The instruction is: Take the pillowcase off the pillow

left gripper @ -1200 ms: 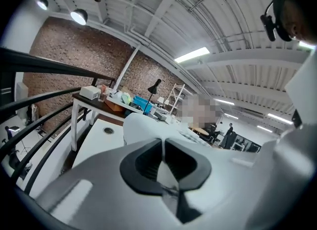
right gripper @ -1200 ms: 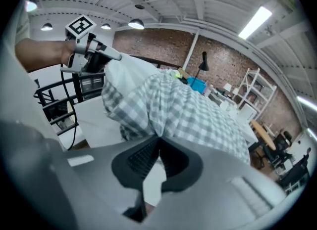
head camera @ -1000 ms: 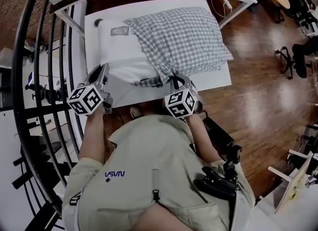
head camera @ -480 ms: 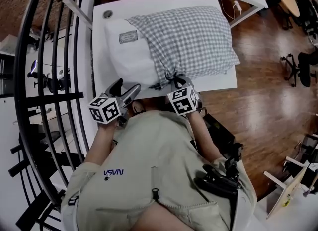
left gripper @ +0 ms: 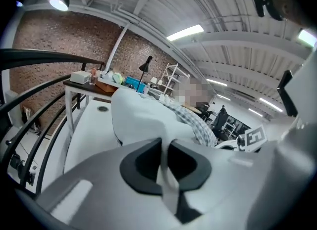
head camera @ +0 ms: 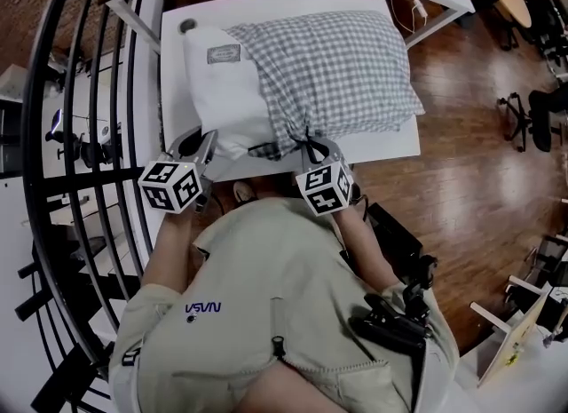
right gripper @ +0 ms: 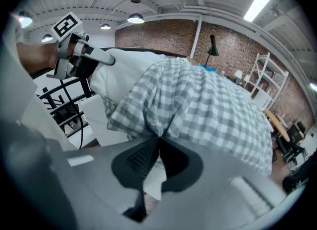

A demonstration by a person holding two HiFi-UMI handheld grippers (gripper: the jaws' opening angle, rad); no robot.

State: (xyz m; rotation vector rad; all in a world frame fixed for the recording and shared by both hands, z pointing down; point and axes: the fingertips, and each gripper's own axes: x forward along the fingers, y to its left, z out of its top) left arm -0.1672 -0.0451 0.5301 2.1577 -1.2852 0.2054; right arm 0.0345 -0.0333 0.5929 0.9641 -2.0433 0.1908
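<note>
A: Counts, quick. We've got one pillow [head camera: 226,91], one pillowcase [head camera: 337,65], one table [head camera: 382,146].
B: Same here. We also count two grippers: left gripper [head camera: 204,142], right gripper [head camera: 312,146]. Plus one desk lamp [left gripper: 146,64].

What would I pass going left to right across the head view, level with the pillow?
black railing → white table → white pillow → checked pillowcase → wooden floor → black office chair
</note>
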